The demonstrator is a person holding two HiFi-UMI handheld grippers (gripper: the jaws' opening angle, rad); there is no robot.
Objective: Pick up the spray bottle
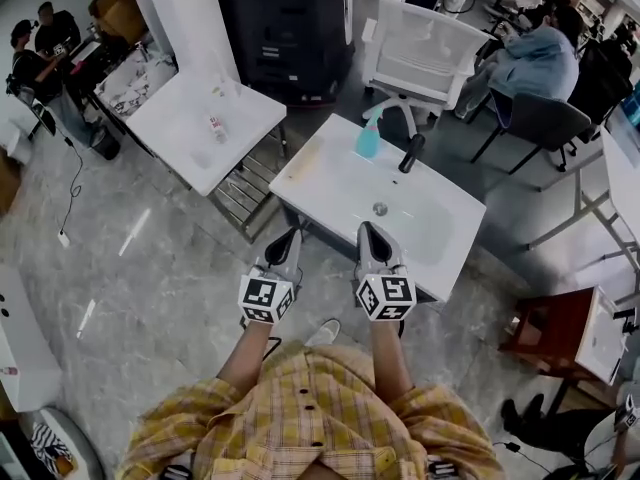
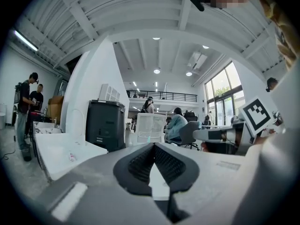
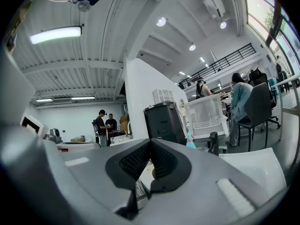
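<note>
A teal spray bottle (image 1: pixel 368 138) stands upright at the far edge of a white sink basin (image 1: pixel 330 173), beside a black faucet (image 1: pixel 411 153). My left gripper (image 1: pixel 291 234) and right gripper (image 1: pixel 367 229) are side by side at the basin's near edge, pointing level toward it. Both are well short of the bottle, both shut and empty. In the right gripper view the spray bottle (image 3: pixel 191 140) shows small just past the closed right gripper (image 3: pixel 150 142), next to the faucet (image 3: pixel 213 143). In the left gripper view the left gripper (image 2: pixel 153 145) has its tips together.
A second white table (image 1: pixel 205 118) stands to the left of the basin. Behind it are a black cabinet (image 1: pixel 285 28) and a white chair (image 1: pixel 425 53). A seated person (image 1: pixel 535 63) is at the back right, and two people stand far left. A brown cabinet (image 1: pixel 560 333) is to the right.
</note>
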